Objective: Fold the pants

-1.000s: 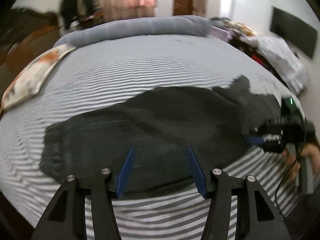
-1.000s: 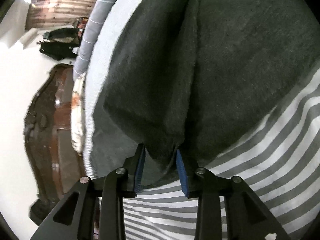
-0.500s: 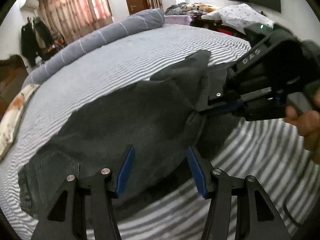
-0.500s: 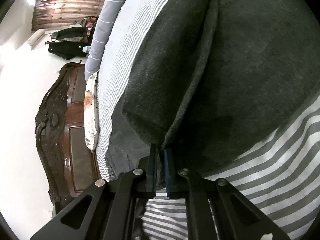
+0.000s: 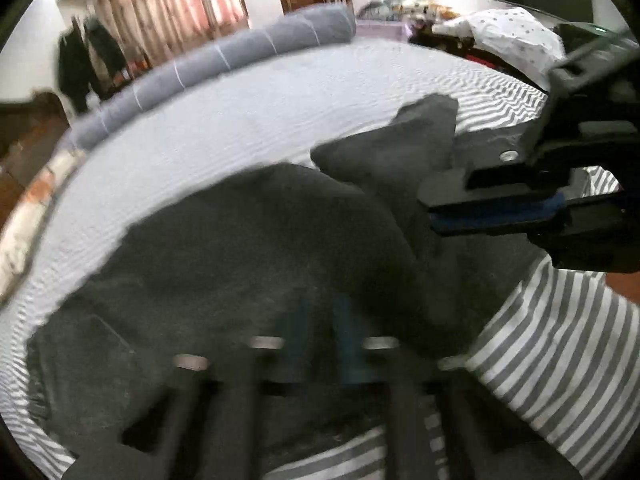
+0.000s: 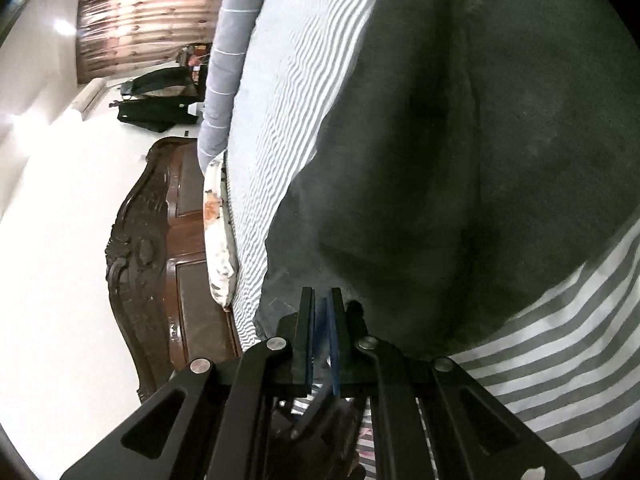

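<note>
Dark grey pants (image 5: 248,264) lie across a grey-and-white striped bed (image 5: 560,352). One end of them is lifted and bunched toward the right. My left gripper (image 5: 320,332) is blurred, its blue pads close together on the near edge of the pants. My right gripper (image 6: 323,320) is shut on a pinched fold of the pants (image 6: 460,160); it also shows in the left wrist view (image 5: 436,216) at the right, holding the raised cloth.
A grey bolster (image 5: 224,60) lies along the far side of the bed. A floral pillow (image 6: 218,236) rests by the carved wooden headboard (image 6: 160,248). Curtains (image 5: 168,4), hanging dark clothes (image 5: 88,60) and a heap of bedding (image 5: 512,32) stand beyond the bed.
My left gripper has gone from wide open to nearly shut on the pants' near edge. My right gripper stays shut and has carried its fold further over the pants.
</note>
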